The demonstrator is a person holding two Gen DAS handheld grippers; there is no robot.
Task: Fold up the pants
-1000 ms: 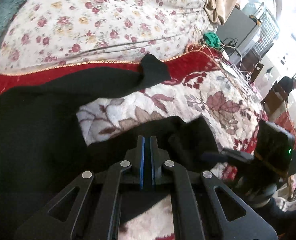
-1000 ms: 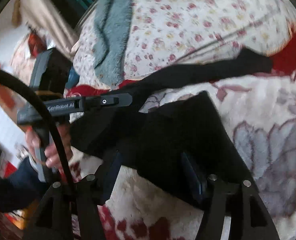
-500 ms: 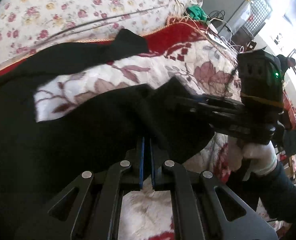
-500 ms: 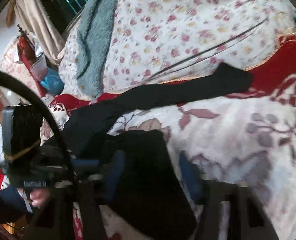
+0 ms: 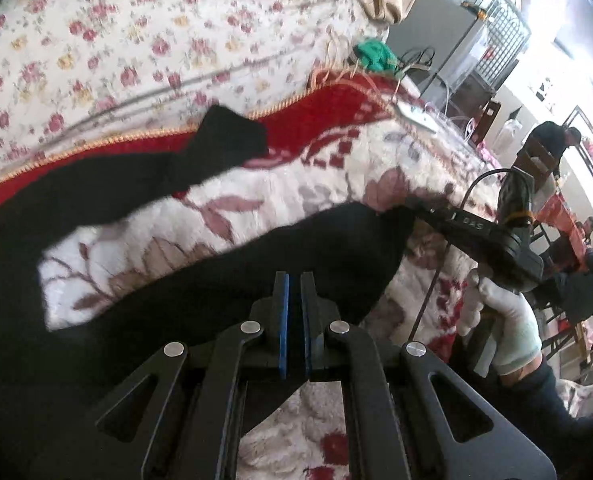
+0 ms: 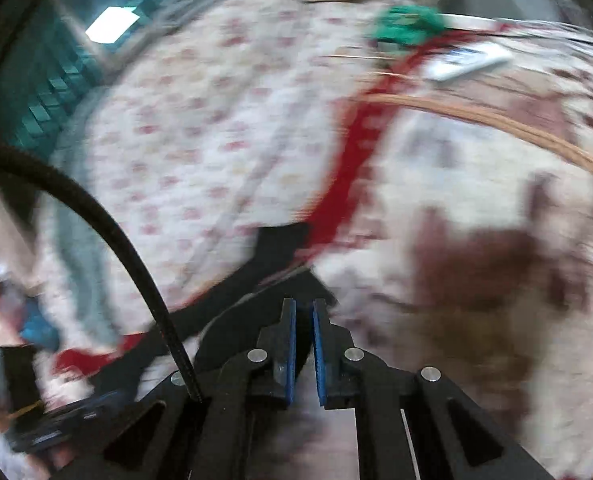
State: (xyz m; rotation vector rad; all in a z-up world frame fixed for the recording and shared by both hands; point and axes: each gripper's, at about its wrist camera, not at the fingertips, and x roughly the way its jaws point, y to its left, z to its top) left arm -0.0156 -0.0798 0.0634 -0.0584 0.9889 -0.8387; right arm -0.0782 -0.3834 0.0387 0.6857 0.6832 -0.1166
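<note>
The black pants (image 5: 96,200) lie on a floral plush blanket on the bed, legs spread apart. My left gripper (image 5: 294,280) is shut on the near leg (image 5: 296,256) of the pants. The right gripper (image 5: 412,202) shows at the right of the left wrist view, at the cuff end of that near leg. In the blurred right wrist view my right gripper (image 6: 302,304) has its pads close together on the edge of the black pants (image 6: 248,320). The far leg's cuff (image 5: 232,140) rests on the red border.
A rose-print quilt (image 5: 136,32) covers the back of the bed. A green cloth (image 5: 372,54), cables and a white device (image 5: 416,118) lie at the far right bed edge. A grey-green blanket (image 6: 80,248) lies on the left. People sit in the room at right.
The right gripper closed from wide open onto the pants cuff and swung right, stretching the near leg. My left gripper stayed shut on the fabric. The right view is blurred by motion.
</note>
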